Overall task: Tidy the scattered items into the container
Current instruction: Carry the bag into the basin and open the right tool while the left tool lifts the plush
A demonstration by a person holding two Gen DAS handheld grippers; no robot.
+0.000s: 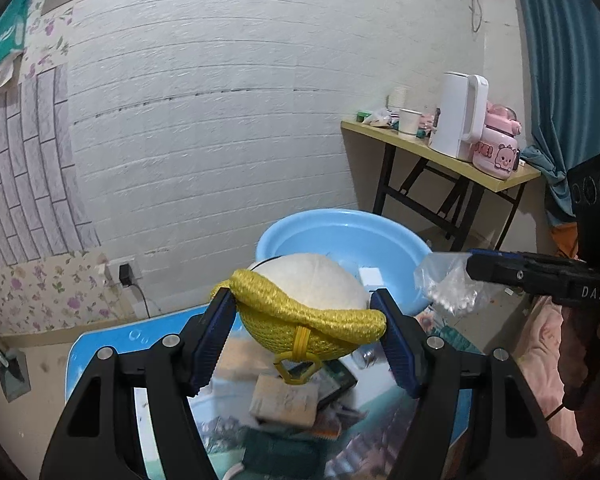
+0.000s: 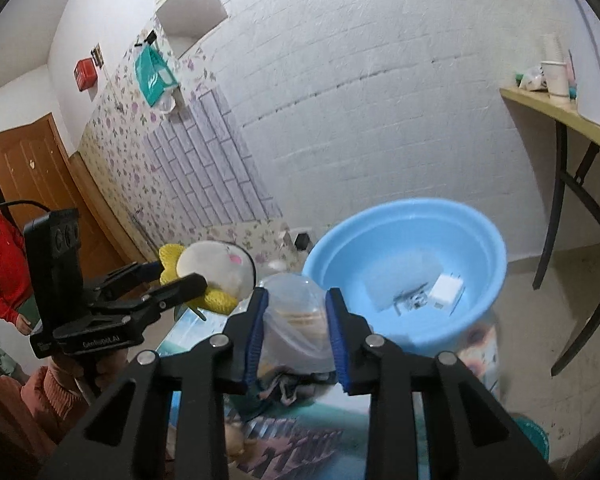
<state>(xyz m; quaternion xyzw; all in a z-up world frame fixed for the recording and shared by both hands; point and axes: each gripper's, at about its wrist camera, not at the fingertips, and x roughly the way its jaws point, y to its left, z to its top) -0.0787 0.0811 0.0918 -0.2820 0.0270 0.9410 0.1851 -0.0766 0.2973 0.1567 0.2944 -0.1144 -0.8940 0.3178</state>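
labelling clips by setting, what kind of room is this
Probably a lived-in room at home, not a lab: floral wallpaper, a folding side table with a white kettle and pink cartoon bottle, plus a wooden door.

One blue basin [image 2: 400, 240], one plush toy [image 1: 312, 304], one plastic bag [image 2: 296, 320], one white box [image 2: 446, 292], two grippers.

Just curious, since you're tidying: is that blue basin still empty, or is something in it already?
Not empty. The blue basin already holds a small white box and some other small things on its bottom.
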